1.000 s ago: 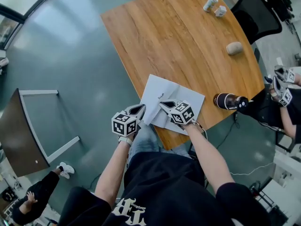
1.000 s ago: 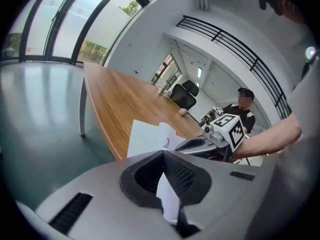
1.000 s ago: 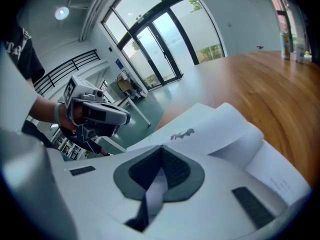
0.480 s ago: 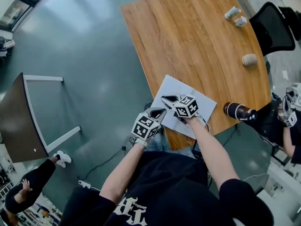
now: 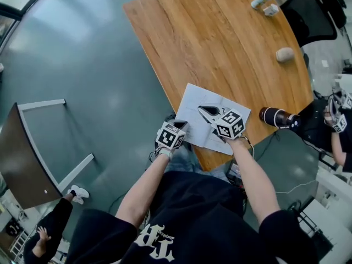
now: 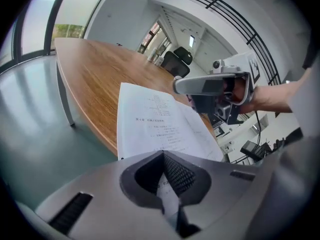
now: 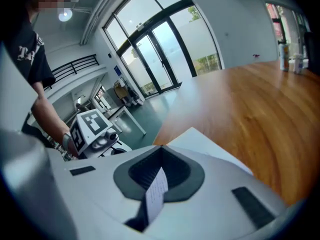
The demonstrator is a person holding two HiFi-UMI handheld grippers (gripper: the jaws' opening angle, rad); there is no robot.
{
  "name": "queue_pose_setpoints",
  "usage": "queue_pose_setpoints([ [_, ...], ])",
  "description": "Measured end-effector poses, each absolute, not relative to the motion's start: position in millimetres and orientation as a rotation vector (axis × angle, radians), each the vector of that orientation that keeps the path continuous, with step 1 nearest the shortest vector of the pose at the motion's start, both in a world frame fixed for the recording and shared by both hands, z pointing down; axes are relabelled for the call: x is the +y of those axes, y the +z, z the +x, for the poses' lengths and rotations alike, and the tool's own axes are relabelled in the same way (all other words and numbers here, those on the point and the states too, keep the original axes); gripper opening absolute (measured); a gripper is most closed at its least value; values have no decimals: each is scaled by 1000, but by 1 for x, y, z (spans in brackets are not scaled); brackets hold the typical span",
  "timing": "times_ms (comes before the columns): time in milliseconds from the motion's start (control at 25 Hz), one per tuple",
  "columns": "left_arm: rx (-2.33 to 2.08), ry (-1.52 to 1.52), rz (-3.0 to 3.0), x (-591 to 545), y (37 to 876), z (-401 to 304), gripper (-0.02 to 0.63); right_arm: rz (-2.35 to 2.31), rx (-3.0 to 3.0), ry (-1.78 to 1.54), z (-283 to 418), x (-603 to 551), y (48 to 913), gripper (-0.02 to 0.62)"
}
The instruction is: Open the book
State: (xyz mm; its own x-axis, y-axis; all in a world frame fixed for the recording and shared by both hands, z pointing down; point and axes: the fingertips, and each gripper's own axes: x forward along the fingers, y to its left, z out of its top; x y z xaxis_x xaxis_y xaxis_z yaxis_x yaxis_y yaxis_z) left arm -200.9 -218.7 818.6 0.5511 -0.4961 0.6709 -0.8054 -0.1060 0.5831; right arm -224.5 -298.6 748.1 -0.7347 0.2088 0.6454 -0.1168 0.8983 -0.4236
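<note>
Drawn a little further apart than half a second ago, the left hand-held gripper (image 5: 179, 127) and the right hand-held gripper (image 5: 208, 112) are each closed on a thin page edge of the white book (image 5: 193, 99), which lies at the near edge of the wooden tabletop (image 5: 220, 43), printed page facing up

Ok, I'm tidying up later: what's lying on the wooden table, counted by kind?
book: 1
dark bottle: 1
beige rounded lump: 1
small pale containers: 2
Total: 5
</note>
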Motion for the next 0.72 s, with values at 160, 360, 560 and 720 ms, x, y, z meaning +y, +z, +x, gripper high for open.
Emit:
queue_pose_setpoints([
  [160, -1047, 370, 1798, -223, 806, -202, 6, 62, -2350, 498, -187, -317, 720, -11],
  [360, -1048, 338, 1852, -222, 774, -198, 6, 159, -2354, 422, -136, -313, 689, -11],
  [560, -1099, 322, 1951, -232, 737, -199, 6, 284, -2393, 372, -88, -307, 665, -11],
  [720, -1160, 273, 2050, -224, 694, -187, 6, 389, -2440, 362, -39, -291, 645, -11],
])
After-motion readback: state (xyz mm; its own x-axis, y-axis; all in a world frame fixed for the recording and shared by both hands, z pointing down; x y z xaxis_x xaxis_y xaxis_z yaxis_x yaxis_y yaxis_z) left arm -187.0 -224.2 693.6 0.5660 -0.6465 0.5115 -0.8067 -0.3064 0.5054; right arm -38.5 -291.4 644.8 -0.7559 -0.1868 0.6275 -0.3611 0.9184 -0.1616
